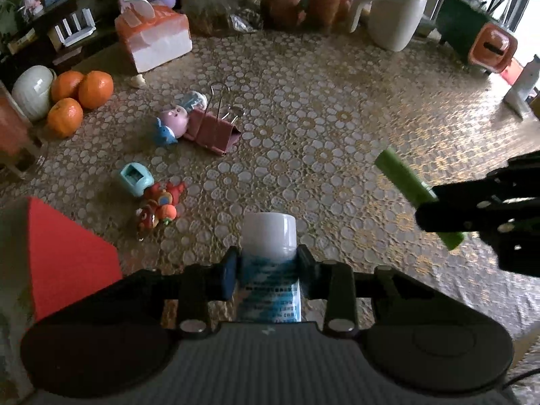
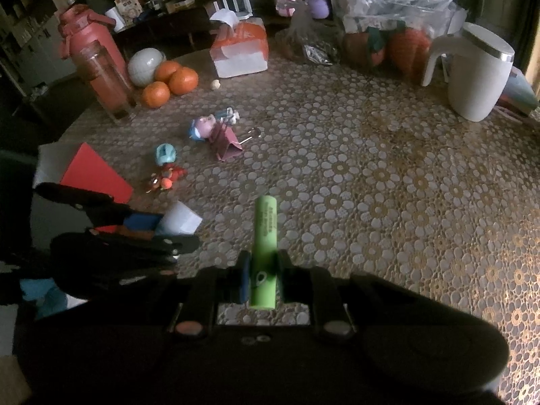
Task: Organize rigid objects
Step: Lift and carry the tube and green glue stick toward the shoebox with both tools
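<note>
We see the worktop, covered in a lace-pattern cloth, filling both views, with dark shelving and clutter along its far edge. Far right stands a white jug; far left a red water bottle. A tissue box sits at the far middle, with three oranges to its left. A red-and-white box lies at the near left. Mid-worktop, clear of both tongs, lie a maroon binder clip touching a pink pig figure, and nearer, a small teal toy beside a red toy.

Our left tongs are closed on a white-capped bottle with a blue printed label, pads pressing its sides. Its long axis runs along the fingers, cap pointing away from us toward the far side.

Our right tongs are nearly closed, clamping a green cylindrical battery near its lower end. It lies along the fingers, free end pointing to the far side, held above the cloth at the near middle.
</note>
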{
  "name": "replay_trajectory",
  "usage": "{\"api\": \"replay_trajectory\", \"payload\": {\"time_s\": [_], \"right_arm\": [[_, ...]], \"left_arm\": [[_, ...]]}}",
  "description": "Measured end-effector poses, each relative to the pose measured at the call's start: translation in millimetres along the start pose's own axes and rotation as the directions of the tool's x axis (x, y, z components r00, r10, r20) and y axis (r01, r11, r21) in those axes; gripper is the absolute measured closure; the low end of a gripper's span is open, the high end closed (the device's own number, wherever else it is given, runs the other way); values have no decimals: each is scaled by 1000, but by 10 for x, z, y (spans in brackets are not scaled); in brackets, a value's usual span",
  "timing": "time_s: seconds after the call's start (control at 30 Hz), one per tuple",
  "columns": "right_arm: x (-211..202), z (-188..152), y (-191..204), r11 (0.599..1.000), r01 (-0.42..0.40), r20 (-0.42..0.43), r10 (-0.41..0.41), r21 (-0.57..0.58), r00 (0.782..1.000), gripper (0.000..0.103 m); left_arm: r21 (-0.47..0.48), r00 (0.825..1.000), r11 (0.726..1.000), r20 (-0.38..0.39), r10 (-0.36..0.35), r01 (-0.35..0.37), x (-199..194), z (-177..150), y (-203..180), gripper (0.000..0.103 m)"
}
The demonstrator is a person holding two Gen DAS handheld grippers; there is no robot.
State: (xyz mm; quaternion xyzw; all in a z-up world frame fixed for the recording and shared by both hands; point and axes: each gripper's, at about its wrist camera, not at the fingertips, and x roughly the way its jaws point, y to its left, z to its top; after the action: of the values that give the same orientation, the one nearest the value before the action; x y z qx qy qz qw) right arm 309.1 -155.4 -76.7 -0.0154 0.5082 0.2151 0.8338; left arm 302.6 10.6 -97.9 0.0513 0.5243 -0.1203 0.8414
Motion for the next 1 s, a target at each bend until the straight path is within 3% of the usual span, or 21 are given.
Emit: {"api": "replay_trajectory", "payload": {"time_s": [0.47,1.0], "right_arm": [[-457,-38,421,998,-41,44,43,-53,998,88],[-606,156,1657,966,-137,78,157,-218,985,88]], "left_arm": [[-20,995,999,101,-23,25,-982,-180,169,68],[-135,975,986,186,120,-96,-1851,-591,1113,68]]}}
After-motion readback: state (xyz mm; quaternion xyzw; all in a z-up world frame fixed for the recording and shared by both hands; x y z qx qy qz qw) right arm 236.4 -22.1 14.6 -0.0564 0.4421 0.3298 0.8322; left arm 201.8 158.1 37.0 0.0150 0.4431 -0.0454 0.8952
